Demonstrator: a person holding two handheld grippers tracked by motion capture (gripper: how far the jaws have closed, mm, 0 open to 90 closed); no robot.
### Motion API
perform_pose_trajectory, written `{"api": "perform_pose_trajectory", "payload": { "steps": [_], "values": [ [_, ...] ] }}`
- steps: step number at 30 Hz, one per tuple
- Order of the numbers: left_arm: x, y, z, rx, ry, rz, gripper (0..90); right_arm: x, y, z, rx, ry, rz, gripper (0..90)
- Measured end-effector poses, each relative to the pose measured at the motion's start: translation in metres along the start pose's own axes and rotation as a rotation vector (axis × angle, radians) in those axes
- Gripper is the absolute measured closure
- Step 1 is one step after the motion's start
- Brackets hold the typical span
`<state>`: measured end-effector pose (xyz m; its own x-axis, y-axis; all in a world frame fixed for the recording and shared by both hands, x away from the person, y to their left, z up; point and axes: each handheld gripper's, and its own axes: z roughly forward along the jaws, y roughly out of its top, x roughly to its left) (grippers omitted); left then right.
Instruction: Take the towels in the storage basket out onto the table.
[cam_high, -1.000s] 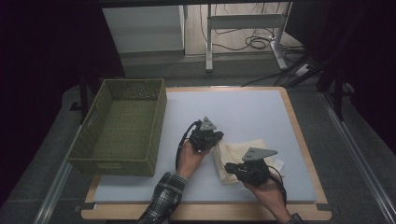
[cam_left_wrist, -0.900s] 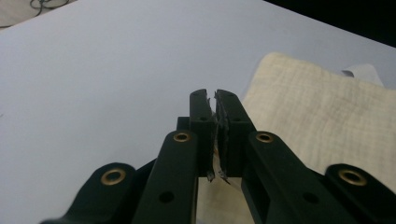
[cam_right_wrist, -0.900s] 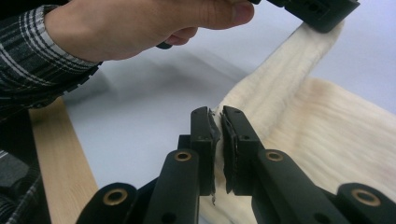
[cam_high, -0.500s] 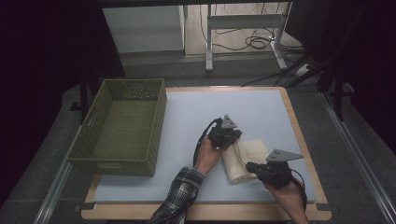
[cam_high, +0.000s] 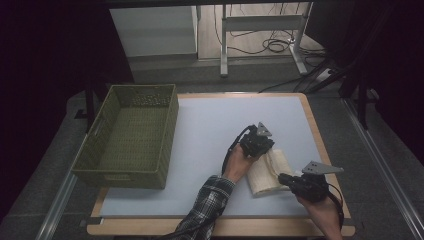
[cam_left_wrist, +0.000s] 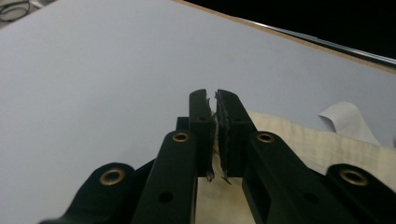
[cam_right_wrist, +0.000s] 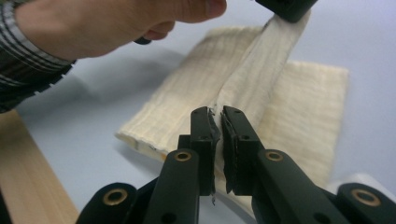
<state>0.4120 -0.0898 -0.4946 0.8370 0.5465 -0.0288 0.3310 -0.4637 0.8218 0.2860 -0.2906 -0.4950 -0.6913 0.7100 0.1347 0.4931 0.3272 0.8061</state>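
Folding cloth: left gripper and right gripper both clamped on its lifted edge; next, carry edge across, lay flat on surface.

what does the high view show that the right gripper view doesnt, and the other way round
The high view alone takes in the green basket at the table's left, the whole pale blue tabletop and both grippers at once. The right gripper view alone gives the close look: the right gripper has its jaws shut on a raised fold of the cream cloth, and that fold runs taut up to the left gripper at the top edge. Both show the cloth lying folded on the blue surface and the person's left hand in its plaid sleeve.
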Motion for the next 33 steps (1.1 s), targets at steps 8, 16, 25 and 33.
{"api": "perform_pose_trajectory", "payload": {
  "steps": [8, 16, 25, 33],
  "values": [
    [0.000, -0.002, 0.005, -0.039, -0.002, -0.044, 59.6, -0.012, -0.010, 0.002, 0.025, -0.038, 0.014, 80.4],
    [0.004, -0.007, -0.013, -0.022, 0.050, -0.012, 46.4, -0.026, -0.019, -0.013, 0.038, -0.116, 0.035, 72.6],
    [0.020, -0.030, -0.035, 0.017, 0.096, -0.025, 31.5, -0.035, -0.017, -0.031, 0.033, -0.181, 0.042, 67.7],
    [0.029, -0.046, -0.050, 0.018, 0.115, -0.066, 24.4, -0.041, 0.029, 0.010, 0.032, -0.174, 0.013, 64.9]
  ]
}}
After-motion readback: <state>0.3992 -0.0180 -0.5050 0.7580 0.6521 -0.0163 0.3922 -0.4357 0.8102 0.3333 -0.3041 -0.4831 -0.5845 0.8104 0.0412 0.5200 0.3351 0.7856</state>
